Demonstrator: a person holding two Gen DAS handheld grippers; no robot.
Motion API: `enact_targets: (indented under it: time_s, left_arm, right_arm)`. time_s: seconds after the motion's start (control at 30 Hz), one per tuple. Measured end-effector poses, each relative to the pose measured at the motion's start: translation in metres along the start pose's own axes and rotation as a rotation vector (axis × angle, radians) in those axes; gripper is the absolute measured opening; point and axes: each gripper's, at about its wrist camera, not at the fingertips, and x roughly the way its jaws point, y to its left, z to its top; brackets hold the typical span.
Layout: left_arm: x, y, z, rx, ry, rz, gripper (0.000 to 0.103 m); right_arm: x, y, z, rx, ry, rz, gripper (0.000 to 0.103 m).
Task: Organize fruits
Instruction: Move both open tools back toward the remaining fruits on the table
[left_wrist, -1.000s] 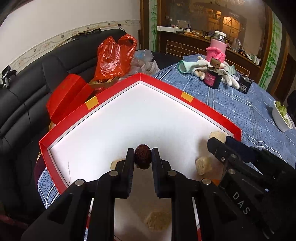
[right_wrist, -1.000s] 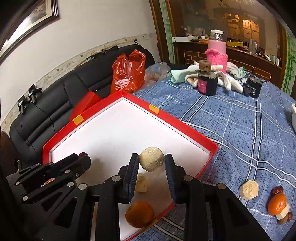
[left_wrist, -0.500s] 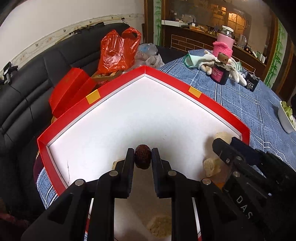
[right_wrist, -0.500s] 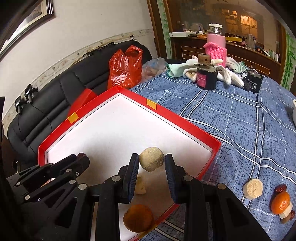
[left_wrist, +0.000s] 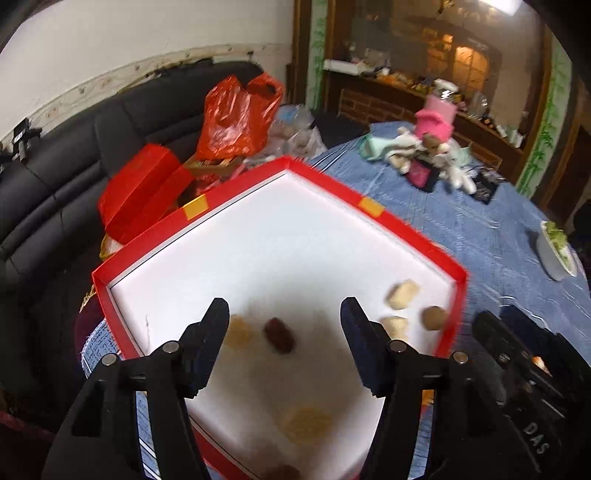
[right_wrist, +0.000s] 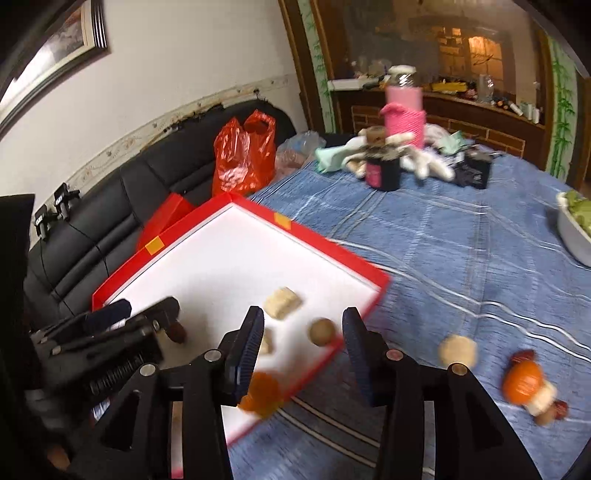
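Note:
A red-rimmed tray (left_wrist: 332, 184) (right_wrist: 325, 243) with a white floor lies on the blue tablecloth. My left gripper (left_wrist: 284, 314) hangs over it with its jaws opening. A dark red date (left_wrist: 279, 334) lies loose on the tray floor below the gap. My right gripper (right_wrist: 303, 325) is also opening, and a round tan fruit (right_wrist: 322, 331) rests free by the tray's near rim between its fingers. Pale fruit chunks (right_wrist: 282, 302) and an orange fruit (right_wrist: 260, 393) also lie in the tray. Neither gripper's pads touch anything.
Outside the tray on the cloth are a pale slice (right_wrist: 457, 350), a mandarin (right_wrist: 522, 380) and small dates. A white bowl of greens (right_wrist: 576, 229) sits at the right edge. A dark jar (right_wrist: 382, 171), pink bottle and cloths stand at the back, a red bag (right_wrist: 243, 158) on the black sofa.
Both grippers have opened. The date left the left jaws and the tan fruit left the right jaws; both now lie on the tray floor. Both hands pulled back slightly.

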Motion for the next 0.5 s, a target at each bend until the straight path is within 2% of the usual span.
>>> enact_targets:
  time_s: [0.1,0.3,0.37,0.43,0.5]
  left_arm:
    - [-0.016,-0.017,-0.007,0.025,-0.033,-0.066,0.069]
    - [-0.034,-0.062,-0.025,0.129,-0.05,-0.181,0.07]
    - [-0.036,-0.081,-0.033,0.17,-0.042,-0.22,0.07]
    - [-0.035,-0.1,-0.041,0.225,-0.024,-0.25,0.07]
    - [-0.036,-0.115,-0.048,0.268,-0.014,-0.261,0.07]
  right_arm:
    - [-0.03,-0.025,-0.012,0.018,-0.044,-0.031,0.054]
    - [-0.087,-0.115,-0.052,0.089,-0.06,-0.156,0.056]
    - [-0.095,-0.145,-0.064,0.122,-0.032,-0.196,0.052]
    - [-0.1,-0.174,-0.075,0.165,-0.004,-0.22,0.044]
    - [-0.099,-0.192,-0.082,0.18,0.03,-0.216,0.043]
